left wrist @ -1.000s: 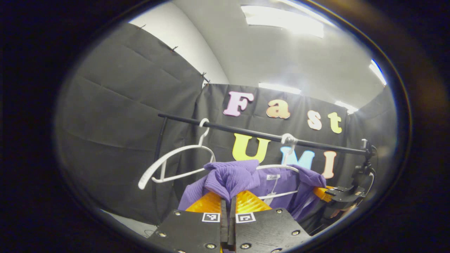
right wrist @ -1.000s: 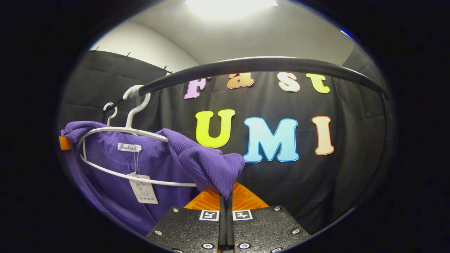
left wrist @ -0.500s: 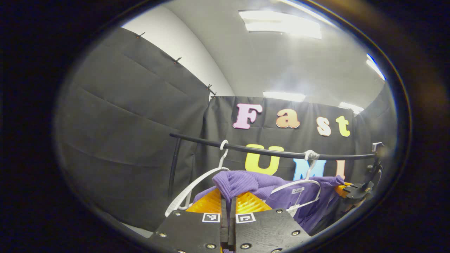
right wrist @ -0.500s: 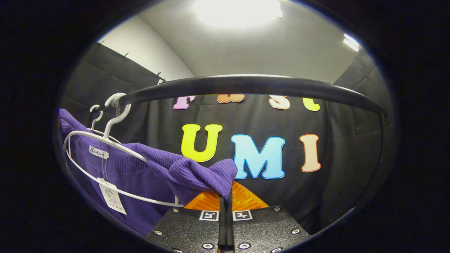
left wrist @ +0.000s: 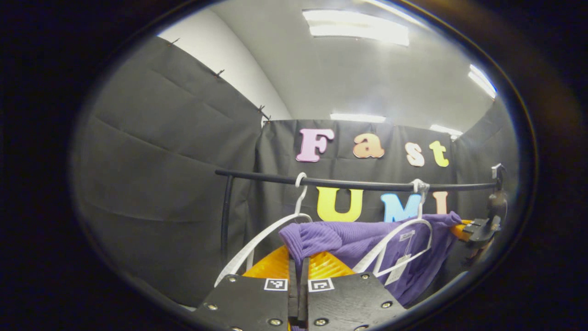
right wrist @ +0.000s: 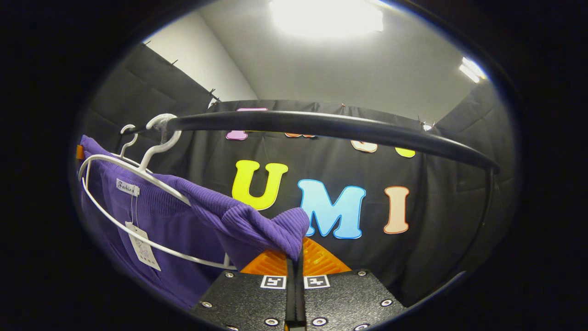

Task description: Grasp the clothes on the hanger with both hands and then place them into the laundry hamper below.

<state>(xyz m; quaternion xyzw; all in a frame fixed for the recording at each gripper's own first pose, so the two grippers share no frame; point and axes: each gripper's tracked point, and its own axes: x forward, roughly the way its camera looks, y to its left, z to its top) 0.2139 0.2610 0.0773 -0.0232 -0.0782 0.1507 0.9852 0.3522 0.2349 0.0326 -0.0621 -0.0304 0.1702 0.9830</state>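
left gripper (left wrist: 298,269): jaws drawn together, pinching a fold of the purple garment (left wrist: 349,239) at one shoulder; the ribbed cloth bunches above the fingertips. right gripper (right wrist: 294,264): jaws likewise together, clamped on the garment's (right wrist: 239,220) other shoulder, the fold rising to a peak just above the tips. in the left gripper view, the right gripper (left wrist: 477,228) also appears at the far right edge, at the garment's far end.

the garment is stretched between the two grippers, partly off its white hanger (right wrist: 138,202); in the right gripper view the hanger's loop lies in front of the cloth, with a neck label and a paper tag (right wrist: 143,250) hanging inside it. the hanger's hook sits over the black rail (right wrist: 330,128), which curves across the upper part of the right gripper view. in the left gripper view the same hanger (left wrist: 404,239) hangs from the rail (left wrist: 358,185), and a second, bare white hanger (left wrist: 266,239) hangs further left along it, tilted. behind: black cloth wall, white ceiling with lit panels (left wrist: 356,27).
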